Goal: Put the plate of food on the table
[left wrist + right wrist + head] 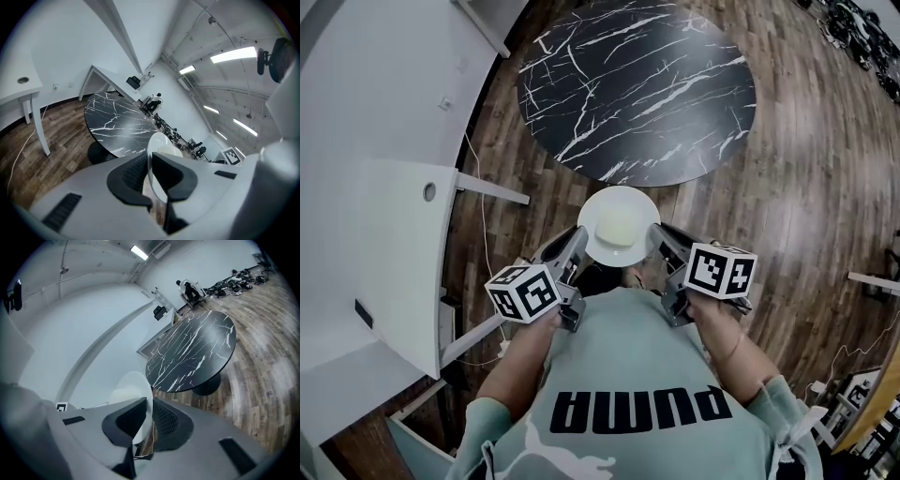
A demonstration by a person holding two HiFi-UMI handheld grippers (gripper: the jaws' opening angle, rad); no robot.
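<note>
The operator's torso, in a light green shirt (628,375), occupies the nearest position. Directly ahead of it, the left gripper (572,248) and the right gripper (660,240) hold a white plate (643,202) between them, one at each side. Each gripper's jaws are closed on the plate rim, which is pinched edge-on between the ribbed pads (confirmed in both gripper views). A pale round portion of food (617,225) lies at the plate centre; its type cannot be determined. The plate is in the air above the wooden floor (806,187), just short of the near edge of the round black marble-pattern table (637,84). A white desk (394,262) stands at the left.
</note>
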